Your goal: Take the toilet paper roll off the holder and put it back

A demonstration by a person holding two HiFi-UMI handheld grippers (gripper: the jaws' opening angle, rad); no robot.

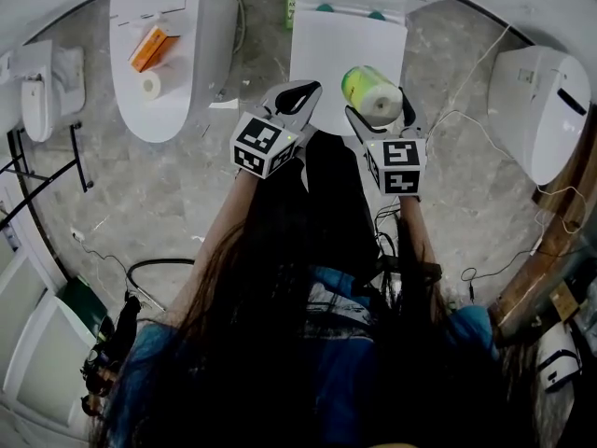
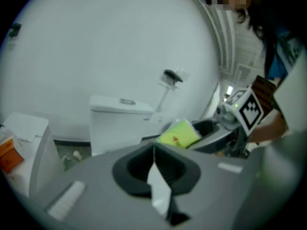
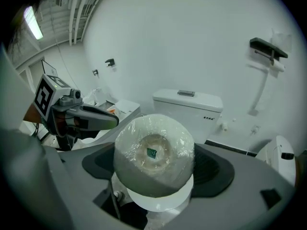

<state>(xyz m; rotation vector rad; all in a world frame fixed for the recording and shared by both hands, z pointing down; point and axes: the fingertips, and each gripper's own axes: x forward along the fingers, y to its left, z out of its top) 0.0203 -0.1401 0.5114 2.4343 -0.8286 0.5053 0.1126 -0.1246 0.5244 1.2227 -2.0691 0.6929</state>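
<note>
We grip the white, plastic-wrapped toilet paper roll [image 1: 374, 95] with its green label in our right gripper [image 1: 379, 112]; our left gripper [image 1: 297, 97] is empty, its 2 jaws pressed together

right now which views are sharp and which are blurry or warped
Head view: even light, strong fisheye curve at the edges; the toilet paper roll in the right gripper reads clearly. Left gripper view: soft throughout, the white scrap pinched in the left gripper looks smeared. Right gripper view: sharpest, mild sheen on the roll's wrap, dark corners.
</note>
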